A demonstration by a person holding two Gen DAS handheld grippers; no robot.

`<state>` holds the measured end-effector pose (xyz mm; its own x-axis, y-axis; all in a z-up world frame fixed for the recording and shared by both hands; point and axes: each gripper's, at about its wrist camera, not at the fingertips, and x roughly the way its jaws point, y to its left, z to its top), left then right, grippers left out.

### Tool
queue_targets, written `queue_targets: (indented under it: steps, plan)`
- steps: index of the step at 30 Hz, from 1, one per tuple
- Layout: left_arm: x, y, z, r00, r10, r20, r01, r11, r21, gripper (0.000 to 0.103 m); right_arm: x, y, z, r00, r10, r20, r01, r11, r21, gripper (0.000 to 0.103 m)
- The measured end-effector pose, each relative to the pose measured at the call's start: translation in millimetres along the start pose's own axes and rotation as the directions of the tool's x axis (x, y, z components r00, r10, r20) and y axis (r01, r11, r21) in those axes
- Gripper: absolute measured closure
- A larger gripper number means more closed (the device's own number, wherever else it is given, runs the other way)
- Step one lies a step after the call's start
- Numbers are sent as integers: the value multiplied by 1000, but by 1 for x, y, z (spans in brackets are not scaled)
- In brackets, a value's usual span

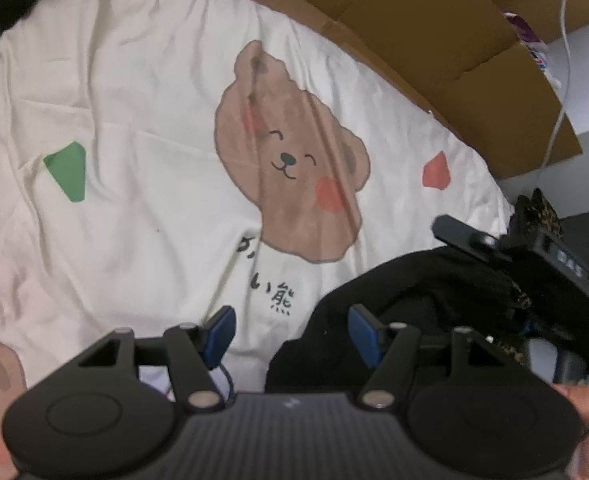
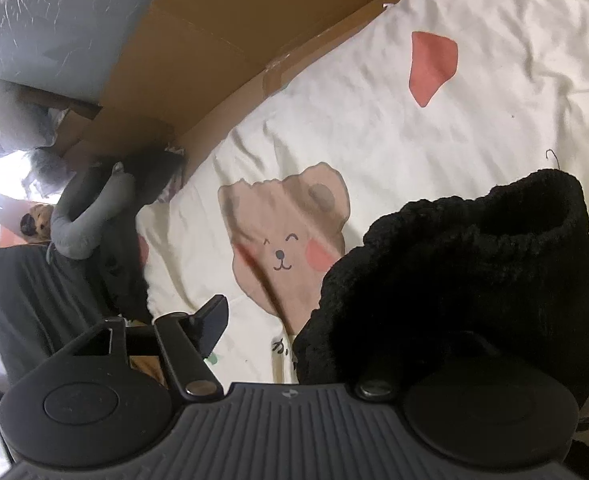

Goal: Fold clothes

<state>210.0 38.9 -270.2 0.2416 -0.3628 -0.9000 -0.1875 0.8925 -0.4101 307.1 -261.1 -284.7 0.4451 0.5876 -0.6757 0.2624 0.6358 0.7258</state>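
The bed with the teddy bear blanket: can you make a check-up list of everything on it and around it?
Surface: cream quilt printed with brown bears, wrinkled, spread over the bed.
Job's things: black knitted garment, bunched in a heap on the quilt, not yet folded.
Clutter: grey clothes piled off the quilt's edge, beside a small toy-like figure too blurred to name.
Grippers: left gripper, jaws open, blue pads on show, one tip over the garment's edge. Right gripper, one finger visible, the other hidden under the knit; state unclear.
Cables: white cable hanging past the cardboard.
Surroundings: brown cardboard sheets along the quilt's far side.
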Motion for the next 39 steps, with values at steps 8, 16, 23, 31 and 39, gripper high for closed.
queue_targets:
  steps: [8,16,23,31,39]
  plan:
    - [-10,-30,-16,997,46,63,-52,994,100,38,-40,-18,1,998,51,-45,-51,999,-17,27]
    - [-29,-82,-47,992,26,122,-62,950,307,38,-120,-53,-9,995,55,80,-51,998,-47,27]
    - [-21,-116,-73,995,-17,98,-23,919,394,38,-161,-84,-30,987,2,159,1,1000,-20,28]
    - [5,-156,-97,997,-59,55,27,886,463,37,-186,-93,-48,958,-84,274,109,991,-78,29]
    - [35,-190,-123,999,-43,0,36,822,568,34,-189,-92,-57,940,-73,333,140,974,-179,46]
